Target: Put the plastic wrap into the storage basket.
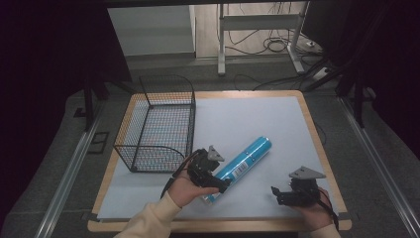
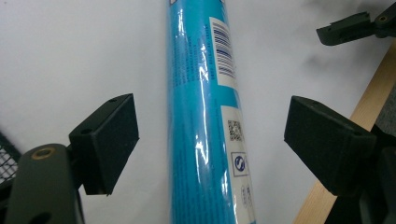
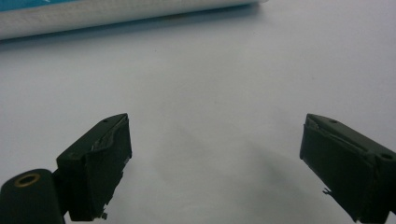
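The glossy blue cylindrical tube (image 2: 205,121) was straddled, ungripped, by the wide-open left gripper (image 2: 210,140) (right gripper (image 3: 215,158) likewise wide, empty); rolling away was judged likely.

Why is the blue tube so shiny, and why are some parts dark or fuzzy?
In the left gripper view, light glints in white streaks off the tube's glossy wrap. In the high view, the table is lit while the room around it is nearly black. In the right gripper view, the tube at the top edge looks soft and blurry, and faint shadows lie on the white surface between the open jaws.
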The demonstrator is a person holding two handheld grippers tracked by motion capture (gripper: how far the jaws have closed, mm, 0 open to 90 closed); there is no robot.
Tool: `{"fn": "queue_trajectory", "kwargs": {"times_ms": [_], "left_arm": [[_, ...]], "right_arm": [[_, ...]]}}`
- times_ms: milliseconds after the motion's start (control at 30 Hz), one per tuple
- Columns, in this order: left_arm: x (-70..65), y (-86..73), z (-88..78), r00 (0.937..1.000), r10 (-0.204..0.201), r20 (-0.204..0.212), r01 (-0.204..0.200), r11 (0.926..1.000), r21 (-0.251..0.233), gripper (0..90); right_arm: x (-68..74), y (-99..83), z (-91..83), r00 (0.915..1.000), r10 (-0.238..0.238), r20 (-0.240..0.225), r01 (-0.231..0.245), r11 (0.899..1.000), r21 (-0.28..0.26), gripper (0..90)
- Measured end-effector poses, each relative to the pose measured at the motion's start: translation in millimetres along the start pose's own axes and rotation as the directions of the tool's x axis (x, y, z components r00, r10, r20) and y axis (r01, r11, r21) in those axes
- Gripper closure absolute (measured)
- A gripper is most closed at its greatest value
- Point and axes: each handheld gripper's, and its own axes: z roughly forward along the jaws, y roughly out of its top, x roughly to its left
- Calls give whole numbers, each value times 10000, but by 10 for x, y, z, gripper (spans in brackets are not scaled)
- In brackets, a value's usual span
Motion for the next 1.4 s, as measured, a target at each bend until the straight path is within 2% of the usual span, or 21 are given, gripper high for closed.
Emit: {"fn": "queue_trajectory", "kwargs": {"times_ms": [667, 900, 1200, 1233, 1300, 1400], "left_arm": [[-12, 264, 210, 9997, 213, -88, -208, 9984, 533, 170], [-21, 383, 311, 9993, 351, -132, -340, 9962, 804, 169], [-18, 432, 417, 9993, 333, -149, -315, 9937, 1072, 169], [-23, 446, 446, 9986, 444, -277, -408, 9922, 1176, 169], [-19, 468, 471, 9981, 544, -281, -502, 9901, 1311, 168], [-22, 492, 500, 9983, 501, -302, -456, 9897, 1354, 168]], "right_arm": [[-4, 1, -1, 10000, 6, -6, -6, 10000, -15, 94], [-6, 0, -1, 10000, 11, -22, -11, 10000, 11, 94], [-2, -1, 4, 10000, 17, -51, -17, 10000, 11, 94], [-2, 0, 5, 10000, 21, -49, -21, 10000, 12, 94], [-3, 0, 3, 10000, 25, -51, -25, 10000, 27, 94], [-4, -2, 7, 10000, 33, -39, -32, 10000, 27, 94]]}}
